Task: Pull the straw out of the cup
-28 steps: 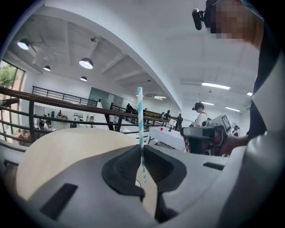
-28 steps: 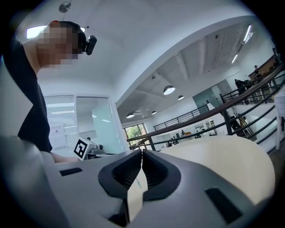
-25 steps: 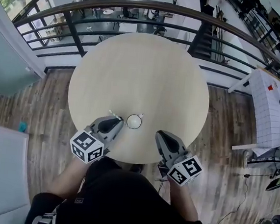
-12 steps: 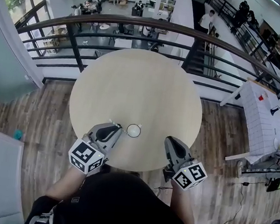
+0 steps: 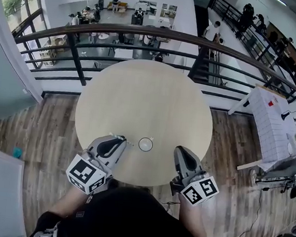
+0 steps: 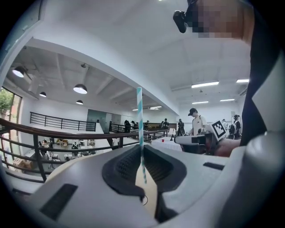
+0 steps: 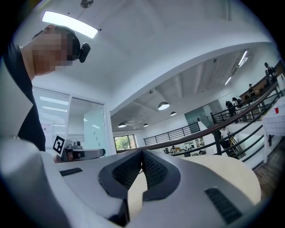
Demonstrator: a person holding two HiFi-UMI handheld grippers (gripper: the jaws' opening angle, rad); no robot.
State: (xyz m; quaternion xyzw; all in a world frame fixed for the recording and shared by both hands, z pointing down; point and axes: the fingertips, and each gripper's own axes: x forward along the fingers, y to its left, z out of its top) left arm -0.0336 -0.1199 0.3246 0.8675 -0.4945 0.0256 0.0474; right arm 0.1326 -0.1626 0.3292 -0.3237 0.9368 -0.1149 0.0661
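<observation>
A small white cup (image 5: 145, 144) stands near the front edge of the round table (image 5: 146, 94). My left gripper (image 5: 123, 141) hovers just left of the cup, clear of it. It is shut on a teal-and-white striped straw (image 6: 140, 129), which stands upright between the pads in the left gripper view. In the head view the straw (image 5: 120, 137) is only a thin pale sliver at the jaw tips. My right gripper (image 5: 179, 150) is right of the cup and apart from it, with its jaws shut (image 7: 142, 154) on nothing.
A dark railing (image 5: 145, 34) curves behind the table, with a lower floor and people beyond it. A white table (image 5: 275, 120) stands at the right over the wooden floor. Each gripper shows in the other's view, the right gripper (image 6: 198, 140) and the left gripper (image 7: 82, 154).
Both grippers have risen, the left one more, carrying the straw up and a little away from the cup. The cup has stayed in place on the table.
</observation>
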